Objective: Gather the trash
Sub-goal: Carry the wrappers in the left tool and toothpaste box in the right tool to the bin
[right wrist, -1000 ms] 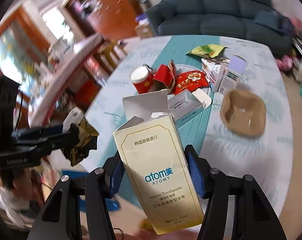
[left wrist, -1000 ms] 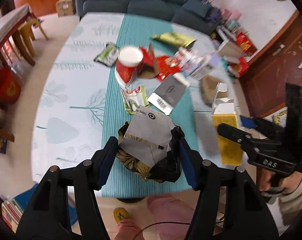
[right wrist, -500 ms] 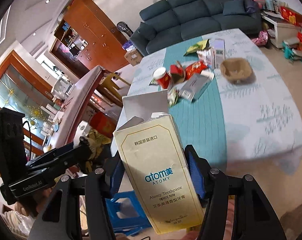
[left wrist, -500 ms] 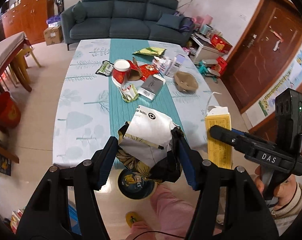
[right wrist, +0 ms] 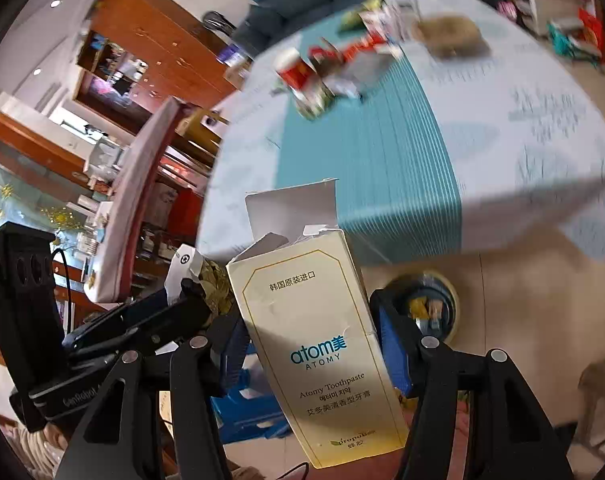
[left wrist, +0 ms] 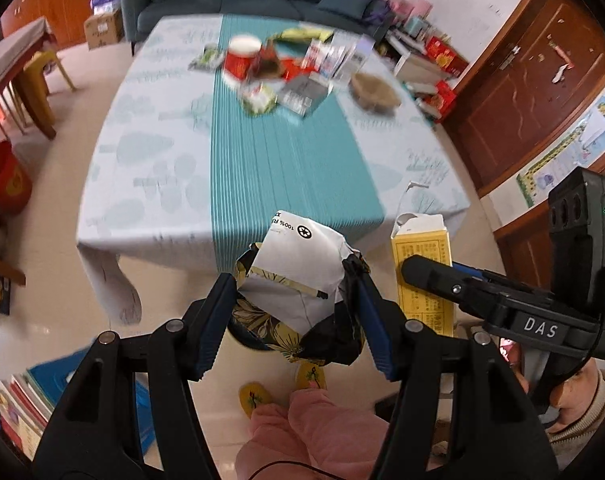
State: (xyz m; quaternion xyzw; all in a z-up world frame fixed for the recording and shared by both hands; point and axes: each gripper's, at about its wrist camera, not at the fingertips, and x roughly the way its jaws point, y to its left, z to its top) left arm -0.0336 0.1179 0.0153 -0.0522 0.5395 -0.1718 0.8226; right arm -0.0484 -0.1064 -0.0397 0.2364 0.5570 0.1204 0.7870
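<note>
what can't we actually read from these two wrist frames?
- Trash pile far down the table, both views: motion blur; only a red cup is recognisable.
- Bin contents, right wrist: the toothpaste box and right gripper cover part; left wrist: almost wholly behind the crumpled bag.
- Bag's lower half, left wrist: cut by the left gripper jaws.
- Box back text, left wrist: too small.

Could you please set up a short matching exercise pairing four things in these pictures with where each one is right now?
Things:
1. crumpled black floral wrapper
2. cream Atomy toothpaste carton
3. red paper cup
4. round yellow-rimmed bin

Places:
A. on the floor near the table's end
B. in the right gripper
C. far along the teal table runner
D. in the left gripper

Pairs: 1-D, 2-B, 3-C, 4-A
</note>
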